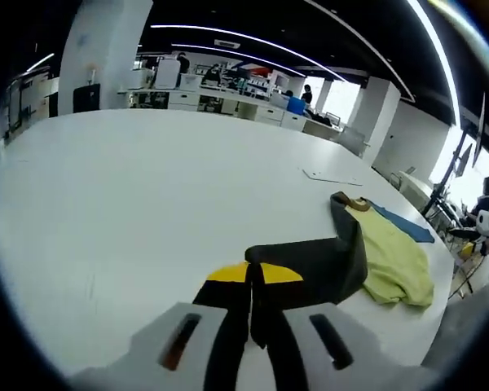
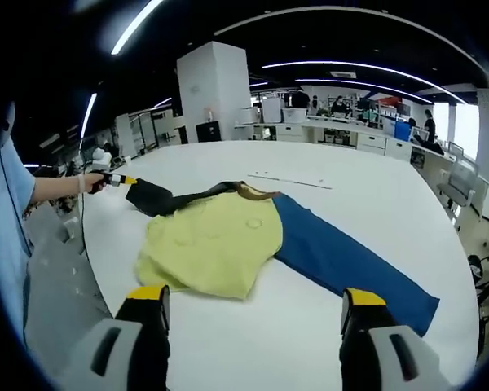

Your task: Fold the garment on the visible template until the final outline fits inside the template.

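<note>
Left gripper (image 1: 251, 326): clenched on the shirt's (image 2: 216, 240) dark sleeve (image 1: 310, 265).
Right gripper (image 2: 248, 314): released, near the hem.
Progress: early (blue side (image 2: 350, 261) lies unfolded on the table (image 2: 350, 195)).

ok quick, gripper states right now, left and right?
Left gripper: shut on the black sleeve of the garment, lifting it.
Right gripper: open, fingers apart, holding nothing, above the table.
</note>
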Motion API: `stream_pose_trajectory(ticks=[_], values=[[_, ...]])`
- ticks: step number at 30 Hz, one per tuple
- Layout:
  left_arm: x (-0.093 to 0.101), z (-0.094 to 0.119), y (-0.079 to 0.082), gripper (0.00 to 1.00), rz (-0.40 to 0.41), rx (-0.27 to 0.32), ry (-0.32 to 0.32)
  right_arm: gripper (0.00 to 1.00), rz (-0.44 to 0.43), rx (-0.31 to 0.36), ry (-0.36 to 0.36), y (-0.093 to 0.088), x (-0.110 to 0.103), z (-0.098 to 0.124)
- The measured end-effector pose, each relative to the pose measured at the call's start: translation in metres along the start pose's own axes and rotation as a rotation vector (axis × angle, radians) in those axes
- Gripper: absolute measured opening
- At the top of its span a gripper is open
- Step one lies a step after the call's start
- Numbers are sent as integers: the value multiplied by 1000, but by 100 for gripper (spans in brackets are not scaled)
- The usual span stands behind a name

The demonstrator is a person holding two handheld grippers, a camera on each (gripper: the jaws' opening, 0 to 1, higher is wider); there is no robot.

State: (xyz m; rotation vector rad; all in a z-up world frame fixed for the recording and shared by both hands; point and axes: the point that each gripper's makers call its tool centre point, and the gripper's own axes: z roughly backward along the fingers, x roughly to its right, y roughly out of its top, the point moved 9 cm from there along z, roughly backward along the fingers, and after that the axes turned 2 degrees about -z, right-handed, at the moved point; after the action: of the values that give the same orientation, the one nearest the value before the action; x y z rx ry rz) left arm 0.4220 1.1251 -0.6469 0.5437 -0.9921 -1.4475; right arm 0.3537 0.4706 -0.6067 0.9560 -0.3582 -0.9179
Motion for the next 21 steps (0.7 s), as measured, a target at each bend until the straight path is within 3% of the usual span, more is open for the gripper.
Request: stream_pose_trajectory(ticks=[13, 16, 21], values=[[-51, -13, 25, 0, 4, 39, 99, 86, -29, -14, -27, -7, 7, -2], [-61, -19, 26, 0, -10, 16, 130, 86, -27, -11, -27, -4, 7, -4], [-77, -25, 20, 0, 46, -25, 192, 86, -21, -18, -27, -1, 11, -7]])
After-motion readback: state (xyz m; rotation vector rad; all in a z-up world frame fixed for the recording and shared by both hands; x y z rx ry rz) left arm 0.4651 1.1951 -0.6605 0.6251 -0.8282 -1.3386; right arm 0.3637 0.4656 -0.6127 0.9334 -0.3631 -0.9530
